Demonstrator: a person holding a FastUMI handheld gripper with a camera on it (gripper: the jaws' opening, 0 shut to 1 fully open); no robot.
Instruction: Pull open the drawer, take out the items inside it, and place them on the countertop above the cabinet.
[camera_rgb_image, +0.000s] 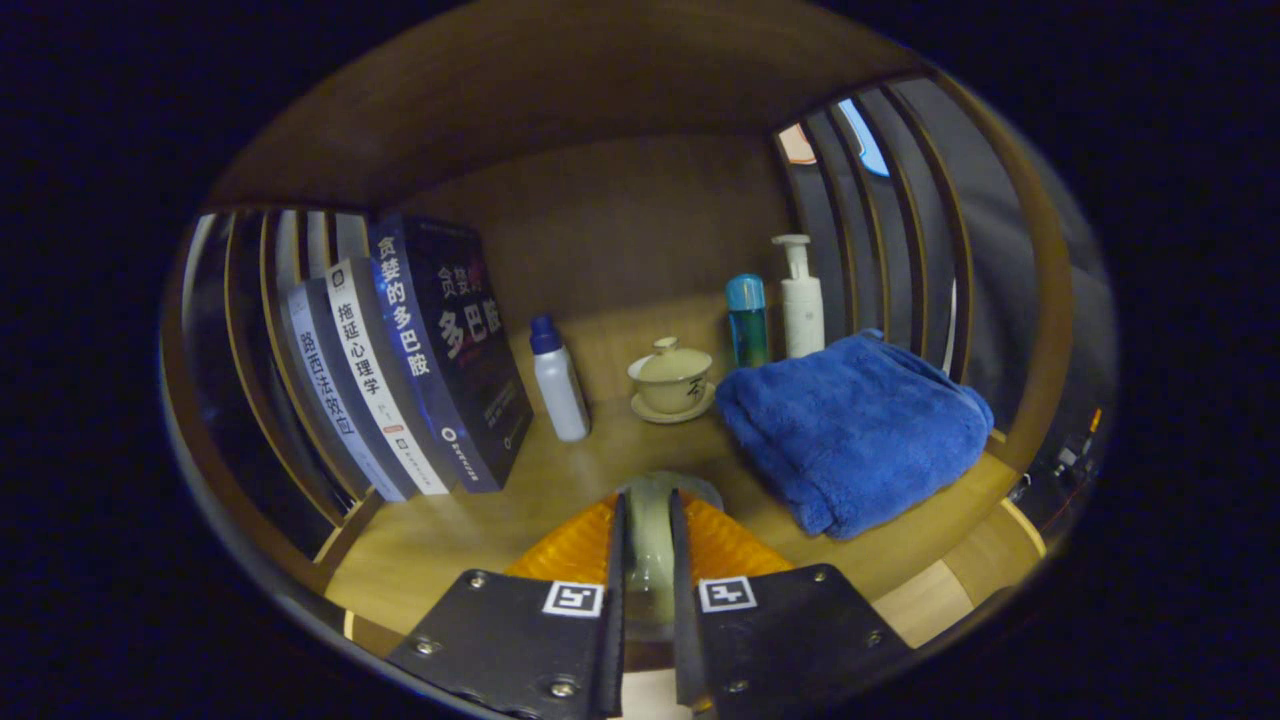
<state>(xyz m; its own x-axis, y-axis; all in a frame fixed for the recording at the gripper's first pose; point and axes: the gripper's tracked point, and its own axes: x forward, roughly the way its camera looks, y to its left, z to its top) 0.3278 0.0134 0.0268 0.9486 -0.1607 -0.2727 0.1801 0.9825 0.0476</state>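
My gripper (647, 505) is shut on a pale, translucent rounded item (650, 540), which is pinched in the narrow gap between the two fingers. Its rounded edge sticks out just past the fingertips, low over the wooden countertop (560, 480). Whether it touches the wood I cannot tell. Most of the item is hidden by the fingers. The drawer is out of sight.
Beyond the fingers stand a lidded cream teacup on a saucer (671, 380), a white bottle with a blue cap (558, 385), a teal bottle (747, 322) and a white pump bottle (800, 298). A folded blue towel (850, 425) lies ahead to the right. Three upright books (410, 360) lean left. Slatted walls close both sides.
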